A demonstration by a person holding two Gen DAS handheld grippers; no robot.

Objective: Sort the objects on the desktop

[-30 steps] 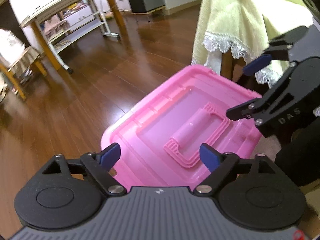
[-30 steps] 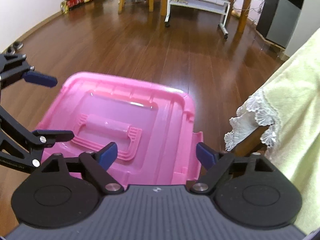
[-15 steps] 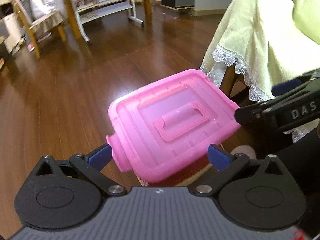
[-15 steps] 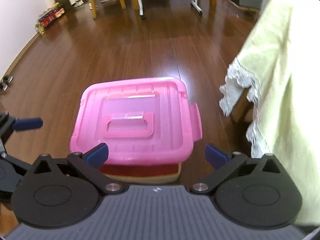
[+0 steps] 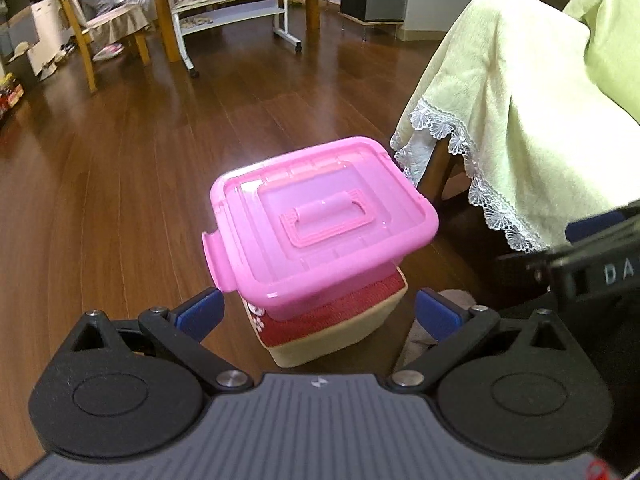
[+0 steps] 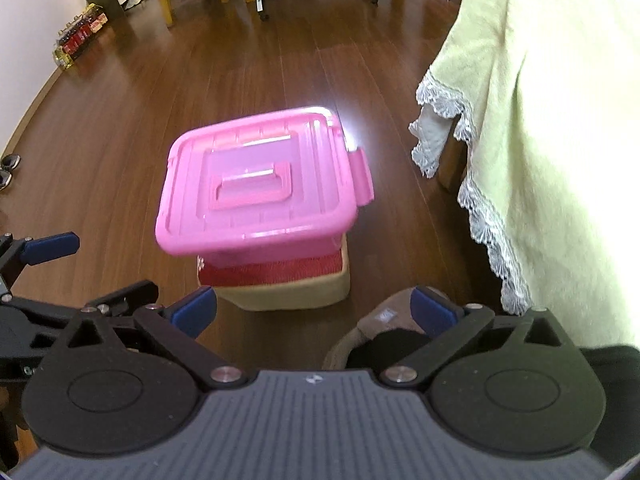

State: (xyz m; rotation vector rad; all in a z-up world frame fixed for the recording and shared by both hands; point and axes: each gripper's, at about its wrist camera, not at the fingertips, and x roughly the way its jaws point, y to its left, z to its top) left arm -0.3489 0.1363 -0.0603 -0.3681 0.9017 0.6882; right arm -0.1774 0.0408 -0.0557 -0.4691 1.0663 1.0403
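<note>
A pink plastic storage box (image 5: pixel 320 216) (image 6: pixel 260 184) with its lid on and a flat handle stands on a low stool with a red cushion (image 5: pixel 332 320) (image 6: pixel 276 276) on the wooden floor. My left gripper (image 5: pixel 318 314) is open, held back from the box and above it, with nothing between its blue pads. My right gripper (image 6: pixel 312 310) is open too, likewise behind and above the box. The right gripper's fingers (image 5: pixel 592 228) show at the right edge of the left wrist view. The left gripper's fingers (image 6: pixel 52 246) show at the left edge of the right wrist view.
A chair draped in a pale green lace-edged cloth (image 5: pixel 520 120) (image 6: pixel 540 120) stands right of the box. A person's slippered foot (image 6: pixel 380 324) is near the stool. Far back are a wooden table with a white shelf unit (image 5: pixel 232 4), a wooden chair (image 5: pixel 104 28) and bottles along the wall (image 6: pixel 80 36).
Both grippers have pulled back and up from the pink box, which now looks smaller and further off. The stool beneath it has come into view. Both stay open.
</note>
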